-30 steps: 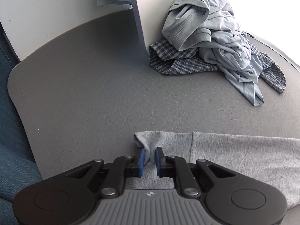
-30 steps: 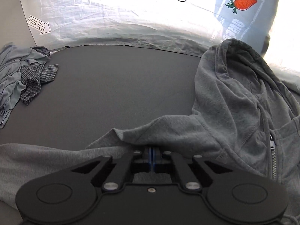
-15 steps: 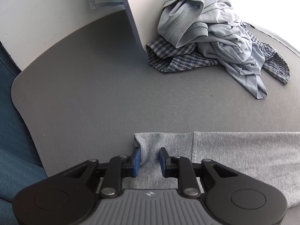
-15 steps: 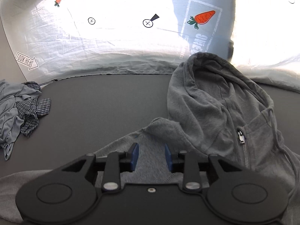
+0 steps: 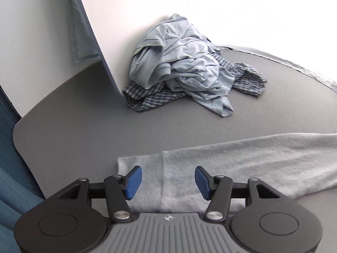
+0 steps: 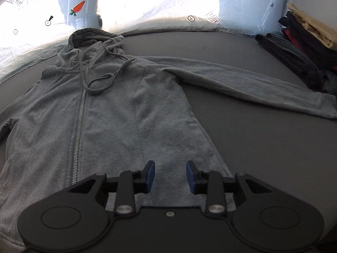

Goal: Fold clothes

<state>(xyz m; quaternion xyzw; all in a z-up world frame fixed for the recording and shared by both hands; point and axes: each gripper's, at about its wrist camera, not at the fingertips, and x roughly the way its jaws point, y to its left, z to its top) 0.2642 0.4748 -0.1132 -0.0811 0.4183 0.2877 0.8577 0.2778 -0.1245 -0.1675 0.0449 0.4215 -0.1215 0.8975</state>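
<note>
A grey zip hoodie lies flat on the dark grey table, hood towards the far edge, one sleeve stretched out to the right. My right gripper hovers open over the hoodie's lower right part, nothing between its blue pads. In the left wrist view the hoodie's other sleeve lies across the table with its cuff at the left. My left gripper is above that cuff, its jaws opening, the pads clear of the cloth.
A crumpled pile of a light blue shirt on a checked garment sits against a white panel at the far left. Folded dark clothes are stacked at the far right. The table's rounded left edge borders blue fabric.
Both grippers went from shut on the grey fabric to open and let it go. The right gripper swept far to the right over the hoodie's body; the left lifted off the cuff.
</note>
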